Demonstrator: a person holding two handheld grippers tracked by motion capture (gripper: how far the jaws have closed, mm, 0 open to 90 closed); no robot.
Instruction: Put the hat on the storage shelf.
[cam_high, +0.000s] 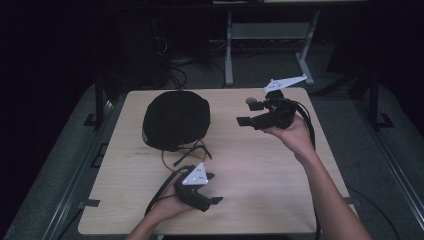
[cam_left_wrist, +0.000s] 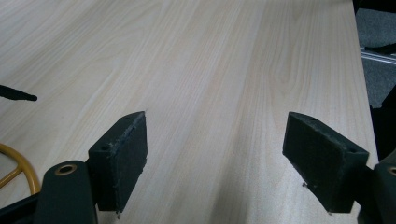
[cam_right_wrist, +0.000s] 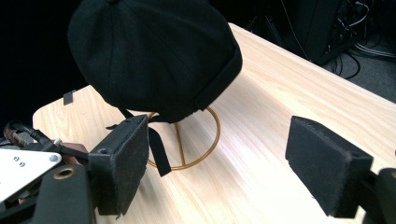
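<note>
One cap (cam_high: 175, 120) is set on one stand (cam_right_wrist: 187, 140); two grippers, left (cam_high: 212, 188) and right (cam_high: 241, 112), are held released.

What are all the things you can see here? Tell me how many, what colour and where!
table: one, light wood, in the middle of the room.
cap: one, black, sitting on top of the stand at the far left of the table.
stand: one, gold wire with a ring base, under the cap.
strap: one, black, hanging from the cap down to the table.
metal frame: one, grey, on the floor beyond the table.
cables: several, dark, on the floor behind the table.
left tongs: one, black with a grey plate, near edge of the table, open, holding nothing.
right tongs: one, black with a grey plate, raised to the right of the cap, open, holding nothing.
hands: two, one on each tongs.
</note>
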